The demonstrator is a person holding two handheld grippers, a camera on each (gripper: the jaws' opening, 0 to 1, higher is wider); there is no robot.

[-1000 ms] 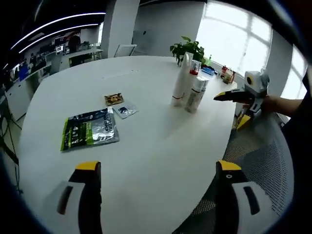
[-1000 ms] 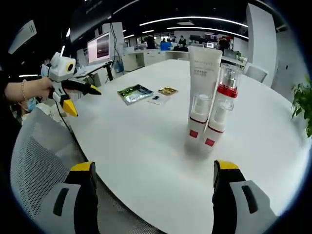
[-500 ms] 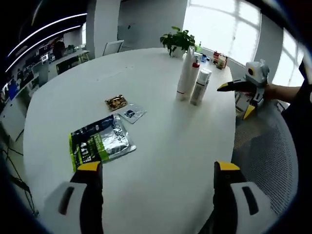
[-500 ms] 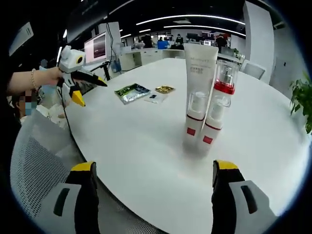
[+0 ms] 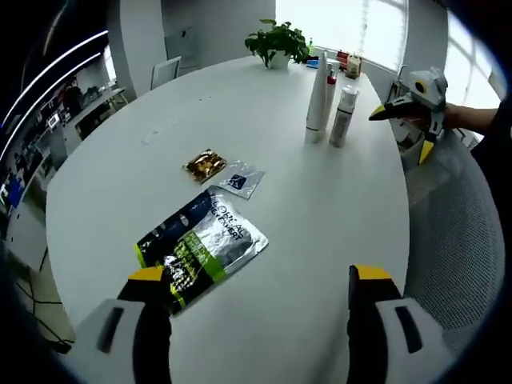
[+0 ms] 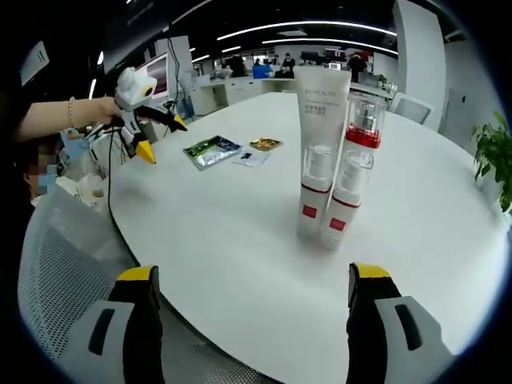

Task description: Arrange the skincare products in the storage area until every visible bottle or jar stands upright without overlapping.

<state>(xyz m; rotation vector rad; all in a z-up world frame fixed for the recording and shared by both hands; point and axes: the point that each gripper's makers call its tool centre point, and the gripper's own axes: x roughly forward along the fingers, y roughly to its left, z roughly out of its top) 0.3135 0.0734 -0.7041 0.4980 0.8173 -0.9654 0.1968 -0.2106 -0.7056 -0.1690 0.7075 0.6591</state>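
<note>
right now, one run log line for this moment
left gripper: open, over green and silver foil sachet | right gripper: open, facing white upright tube | red-collared pump bottle: upright beside tube

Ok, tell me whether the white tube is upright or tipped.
Upright: the white tube stands on its cap on the table, beside the pump bottle.
</note>
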